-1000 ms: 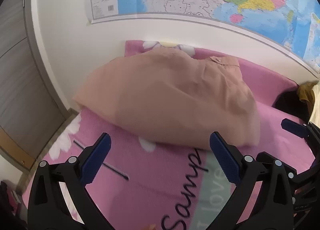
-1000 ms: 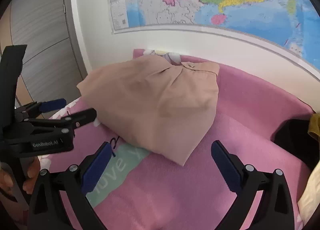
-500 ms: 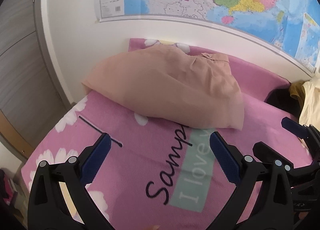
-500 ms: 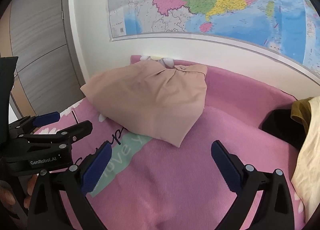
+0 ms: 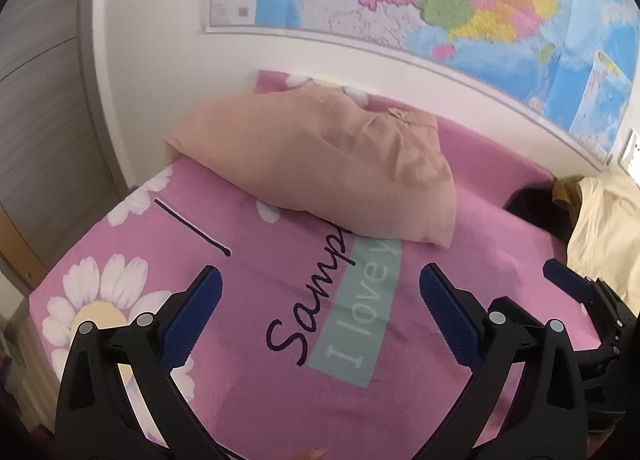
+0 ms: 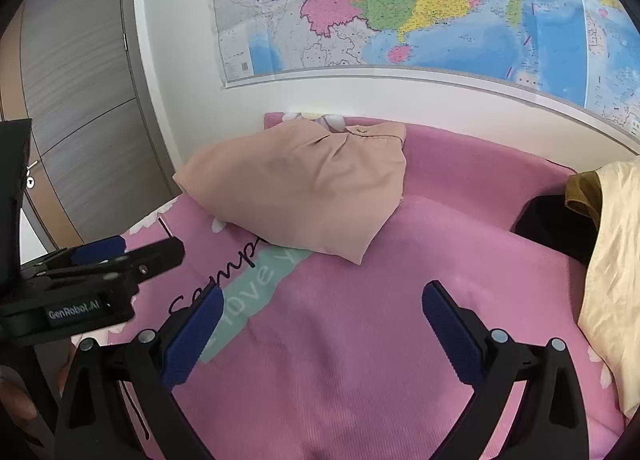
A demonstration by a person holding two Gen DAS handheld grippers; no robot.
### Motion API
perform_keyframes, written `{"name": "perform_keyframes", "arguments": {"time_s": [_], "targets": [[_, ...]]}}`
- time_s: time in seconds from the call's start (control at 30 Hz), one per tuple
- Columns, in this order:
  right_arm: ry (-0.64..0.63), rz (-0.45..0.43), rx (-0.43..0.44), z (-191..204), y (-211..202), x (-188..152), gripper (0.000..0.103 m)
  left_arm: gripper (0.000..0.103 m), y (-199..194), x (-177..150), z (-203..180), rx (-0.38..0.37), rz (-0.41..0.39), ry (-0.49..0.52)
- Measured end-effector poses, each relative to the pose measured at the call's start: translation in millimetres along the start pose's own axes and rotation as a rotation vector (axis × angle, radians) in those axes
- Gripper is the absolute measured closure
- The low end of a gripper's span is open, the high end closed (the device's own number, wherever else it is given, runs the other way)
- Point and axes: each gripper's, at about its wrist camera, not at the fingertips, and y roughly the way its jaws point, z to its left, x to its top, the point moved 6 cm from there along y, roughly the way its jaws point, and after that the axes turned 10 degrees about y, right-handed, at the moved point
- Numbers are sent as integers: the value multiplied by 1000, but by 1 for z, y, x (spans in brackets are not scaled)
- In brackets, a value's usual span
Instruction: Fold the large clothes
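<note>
A folded peach garment (image 5: 320, 167) lies at the far end of the pink bed cover (image 5: 248, 300), against the wall; it also shows in the right wrist view (image 6: 308, 187). My left gripper (image 5: 320, 288) is open and empty, held above the cover well short of the garment. My right gripper (image 6: 322, 300) is open and empty, also short of the garment. The left gripper shows from the side in the right wrist view (image 6: 132, 256). A pale yellow garment (image 6: 612, 280) lies at the right with a mustard piece (image 6: 582, 191) and a black one (image 6: 556, 227).
A map (image 6: 400, 7) hangs on the white wall behind the bed. A grey wardrobe door (image 6: 80, 107) stands at the left. The cover has daisies and a teal strip with lettering (image 5: 360, 312). The bed's left edge (image 5: 80, 244) drops to the floor.
Both grippers have pulled back and risen from the peach garment, which now looks smaller and farther away. More of the pink cover and the yellow pile is in view.
</note>
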Motion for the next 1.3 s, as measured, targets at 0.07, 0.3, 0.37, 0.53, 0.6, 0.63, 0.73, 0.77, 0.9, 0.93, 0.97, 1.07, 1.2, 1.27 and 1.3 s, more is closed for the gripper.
{"name": "perform_keyframes", "arguments": {"time_s": [0.07, 0.3, 0.37, 0.53, 0.6, 0.63, 0.73, 0.77, 0.9, 0.93, 0.97, 1.07, 1.2, 1.27, 1.3], "targets": [[-2, 0, -2, 0, -2, -1, 6, 5, -2, -1, -2, 15, 13, 13], [5, -10, -2, -1, -12, -2, 6, 5, -6, -5, -5, 71, 29, 56], [6, -7, 4, -1, -14, -3, 6, 5, -8, -4, -4, 72, 20, 46], [-12, -9, -3, 2, -17, -4, 6, 5, -13, -3, -6, 95, 10, 69], [-9, -9, 3, 2, -19, -4, 6, 5, -14, -3, -6, 88, 10, 61], [-9, -9, 4, 2, -19, -4, 6, 5, -14, -3, -5, 89, 6, 60], [-15, -11, 1, 3, -20, -5, 6, 5, -15, -4, -6, 93, 3, 67], [-16, -11, 1, 2, -20, -5, 6, 5, -15, -4, -7, 92, 3, 72], [-5, -6, 7, 2, -20, -6, 6, 5, -15, -5, -10, 92, 8, 81], [-6, -6, 6, 2, -20, -6, 6, 5, -15, -5, -10, 95, 7, 82], [-8, -9, 6, 2, -21, -7, 6, 5, -16, -5, -10, 100, 3, 82], [-8, -12, 11, 2, -21, -5, 6, 5, -18, -4, -10, 120, -4, 89], [-4, -16, 9, 2, -21, -6, 6, 5, -23, -4, -10, 125, -13, 81], [-3, -14, 12, 2, -21, -6, 6, 5, -26, -4, -10, 137, -26, 85], [-5, -15, 12, 2, -21, -6, 6, 5, -26, -3, -9, 143, -27, 88]]}}
